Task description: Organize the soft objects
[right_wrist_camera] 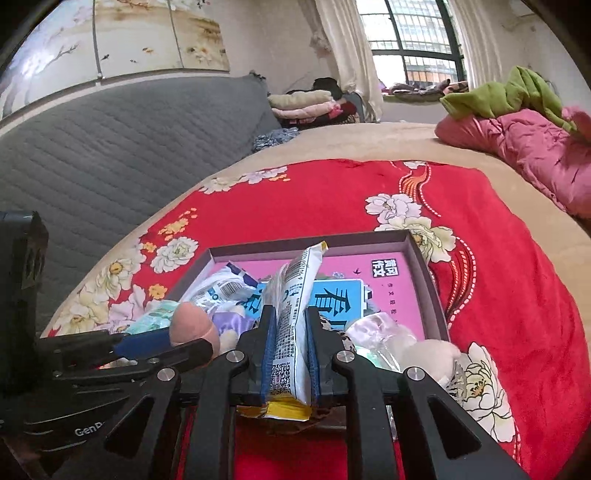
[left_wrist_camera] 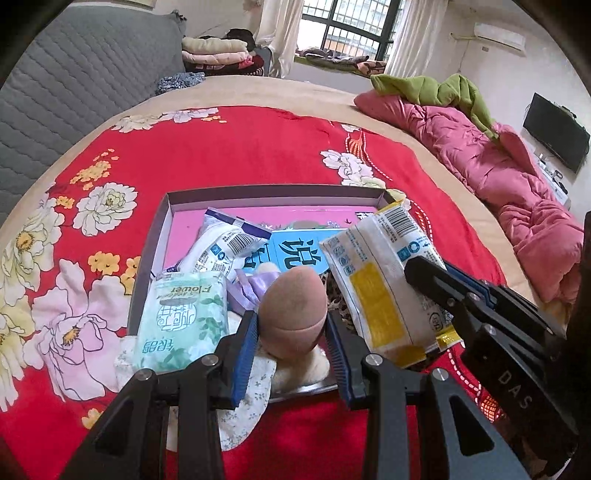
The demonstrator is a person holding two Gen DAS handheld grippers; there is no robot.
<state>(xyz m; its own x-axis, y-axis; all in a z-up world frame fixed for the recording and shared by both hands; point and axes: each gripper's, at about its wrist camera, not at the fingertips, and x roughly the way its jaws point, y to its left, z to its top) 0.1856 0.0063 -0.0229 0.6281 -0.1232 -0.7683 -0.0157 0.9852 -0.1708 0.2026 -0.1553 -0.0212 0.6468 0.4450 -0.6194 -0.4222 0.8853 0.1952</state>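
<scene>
Tray (left_wrist_camera: 147,273): crowded with soft packs on my red bedspread (left_wrist_camera: 240,147).
Left gripper (left_wrist_camera: 290,339): I clamp the sponge (left_wrist_camera: 291,299).
Right gripper (right_wrist_camera: 290,354): I pinch a tissue pack (right_wrist_camera: 293,306).

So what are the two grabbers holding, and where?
Left gripper: the beige sponge egg, by its wide bottom. Right gripper: the tissue pack, near its lower end.

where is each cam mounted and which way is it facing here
Left wrist: sits on the left tongs, looking down at the tray on the red bedspread; they clamp a beige sponge, and the right tongs enter from the right.
Right wrist: sits on the right tongs, gripping a tissue pack; the left tongs show at left.
Shared: tray, sponge, pack, window.
</scene>
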